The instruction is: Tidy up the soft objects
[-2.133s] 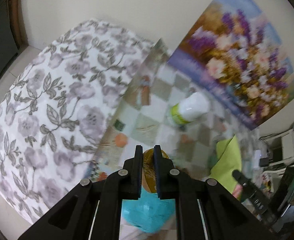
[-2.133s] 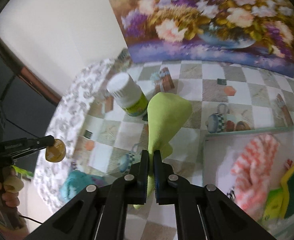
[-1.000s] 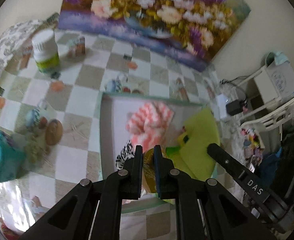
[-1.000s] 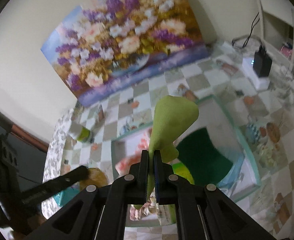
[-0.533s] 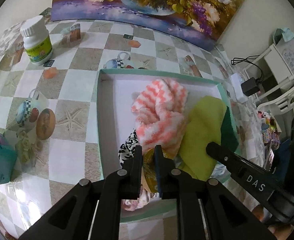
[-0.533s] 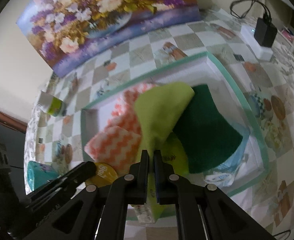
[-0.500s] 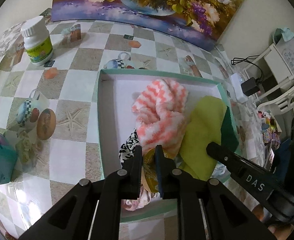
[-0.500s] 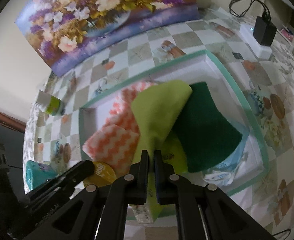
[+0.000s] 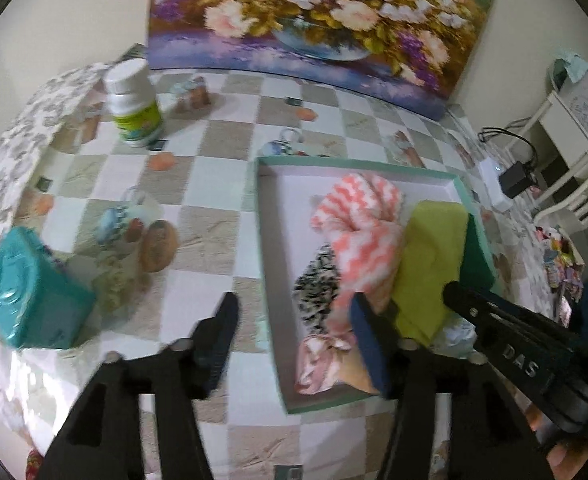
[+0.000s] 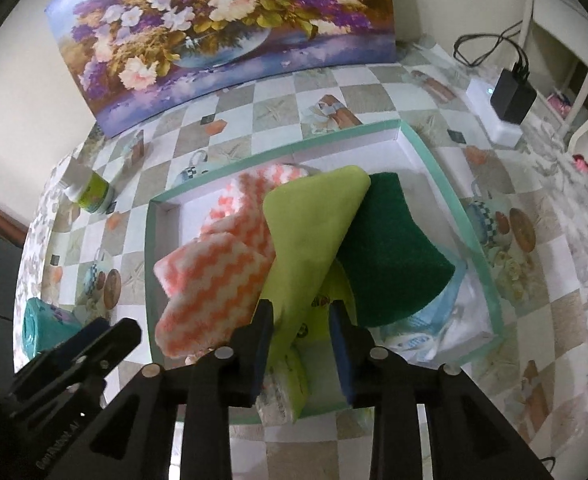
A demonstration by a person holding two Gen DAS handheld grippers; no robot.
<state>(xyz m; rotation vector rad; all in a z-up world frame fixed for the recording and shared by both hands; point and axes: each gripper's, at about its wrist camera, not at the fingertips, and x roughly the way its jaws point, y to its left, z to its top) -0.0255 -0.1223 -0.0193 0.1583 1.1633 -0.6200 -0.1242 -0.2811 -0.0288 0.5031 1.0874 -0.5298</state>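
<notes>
Releasing soft items into the tray (image 10: 449, 184)

Both claws, left (image 9: 294, 344) and right (image 10: 299, 326), gape wide, holding nothing; green cloth (image 10: 313, 240) rests inside. Next, I judge: fetch the teal pack (image 9: 34, 292), far left on the worktop.

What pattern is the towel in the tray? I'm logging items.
Orange-and-white zigzag; the towel shows best in the right wrist view.

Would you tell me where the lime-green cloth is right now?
The lime-green cloth lies in the teal-rimmed box, draped between the orange zigzag towel and the dark green sponge.
</notes>
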